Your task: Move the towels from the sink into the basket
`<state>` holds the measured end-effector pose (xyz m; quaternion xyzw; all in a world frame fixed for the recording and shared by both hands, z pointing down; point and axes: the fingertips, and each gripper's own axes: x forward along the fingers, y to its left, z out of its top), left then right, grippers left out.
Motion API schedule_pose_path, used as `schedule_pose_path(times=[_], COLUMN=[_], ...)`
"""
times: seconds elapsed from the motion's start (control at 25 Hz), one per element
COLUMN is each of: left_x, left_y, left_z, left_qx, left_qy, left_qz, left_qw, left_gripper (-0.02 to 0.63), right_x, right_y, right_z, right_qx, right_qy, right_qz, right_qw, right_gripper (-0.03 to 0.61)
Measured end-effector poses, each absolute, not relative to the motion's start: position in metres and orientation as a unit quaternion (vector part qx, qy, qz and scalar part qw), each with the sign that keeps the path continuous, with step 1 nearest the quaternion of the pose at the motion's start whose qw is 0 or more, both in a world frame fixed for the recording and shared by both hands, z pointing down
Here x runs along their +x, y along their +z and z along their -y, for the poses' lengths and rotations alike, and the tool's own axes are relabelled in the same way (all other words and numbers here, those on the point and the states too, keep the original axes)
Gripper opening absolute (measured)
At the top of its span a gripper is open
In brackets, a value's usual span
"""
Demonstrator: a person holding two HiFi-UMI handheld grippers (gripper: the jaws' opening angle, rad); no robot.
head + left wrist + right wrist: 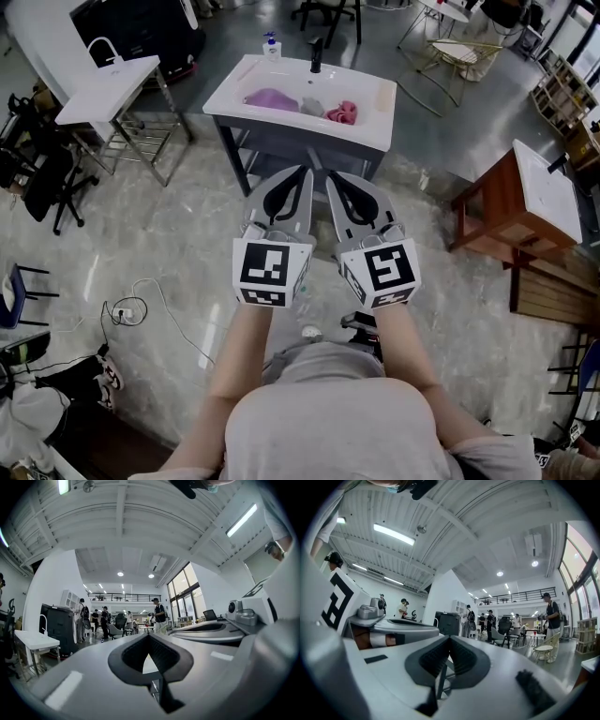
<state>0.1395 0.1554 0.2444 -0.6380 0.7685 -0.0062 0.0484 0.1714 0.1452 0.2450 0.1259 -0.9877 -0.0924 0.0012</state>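
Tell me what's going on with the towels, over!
Left gripper and right gripper shut, empty, short of the sink. Purple towel, grey towel, pink towel in it. No basket in view. Path open.

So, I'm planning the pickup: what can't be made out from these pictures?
Basket: in no view.
Grey lump between the purple towel and pink towel in the sink, head view: too small to tell whether it is a towel.
Towels, both gripper views: blocked by the bodies of the left hand-held gripper and right hand-held gripper.
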Motion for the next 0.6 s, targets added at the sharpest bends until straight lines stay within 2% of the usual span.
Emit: schedule_pose_path(times=[0.6], left_x=[0.029], left_y=[0.242], left_z=[-0.091], left_qx=[-0.672], left_qy=[-0.005], left_qz=[-0.739], left_qw=[0.05], left_gripper=[0.005], right_x=[0.068], right_y=[0.247], right_z=[-0.087], right_qx=[0.175], right_qy=[-0.097], right_qz=[0.98], right_qw=[0.009], right_gripper=[0.017])
